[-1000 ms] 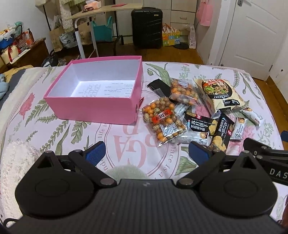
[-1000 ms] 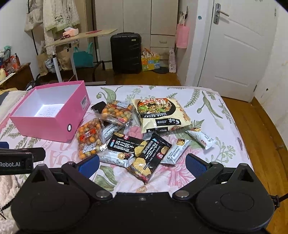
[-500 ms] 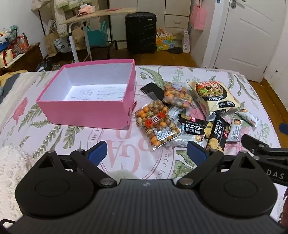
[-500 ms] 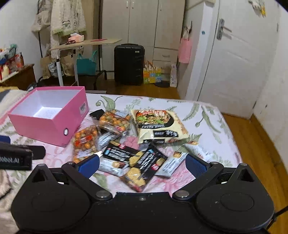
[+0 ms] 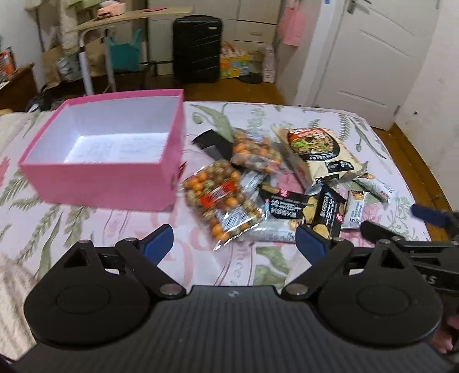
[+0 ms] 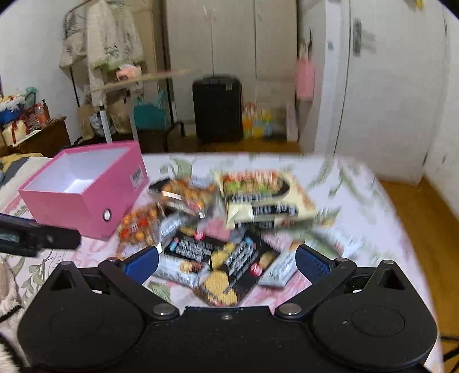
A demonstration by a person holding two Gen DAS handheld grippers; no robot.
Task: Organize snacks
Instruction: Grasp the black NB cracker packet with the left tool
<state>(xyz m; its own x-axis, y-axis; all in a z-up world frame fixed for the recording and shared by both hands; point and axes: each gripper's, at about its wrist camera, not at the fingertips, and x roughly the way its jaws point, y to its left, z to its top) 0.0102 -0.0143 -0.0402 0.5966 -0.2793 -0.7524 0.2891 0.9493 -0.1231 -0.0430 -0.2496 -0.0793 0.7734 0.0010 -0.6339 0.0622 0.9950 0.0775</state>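
Observation:
An open pink box [image 5: 100, 183] with a white inside stands on the bed at the left; it also shows in the right wrist view [image 6: 86, 206]. Right of it lies a heap of snack packs: two clear bags of orange nuts [image 5: 223, 198], a large beige noodle pack [image 5: 318, 152], black cracker packs [image 5: 327, 212] and small white bars [image 5: 375, 189]. My left gripper [image 5: 233, 244] is open and empty, just before the nearest nut bag. My right gripper [image 6: 226, 261] is open and empty above the black cracker packs [image 6: 229, 258]. The right wrist view is blurred.
The floral bedsheet [image 5: 86, 229] covers the bed. Behind it stand a black suitcase [image 5: 198, 48], a folding table [image 5: 126, 20] and a white door [image 5: 370, 57]. My right gripper's fingers [image 5: 430, 215] show at the right edge of the left wrist view.
Both grippers have moved forward toward the snack heap. The right wrist view has tilted up and is now blurred. Both stay open.

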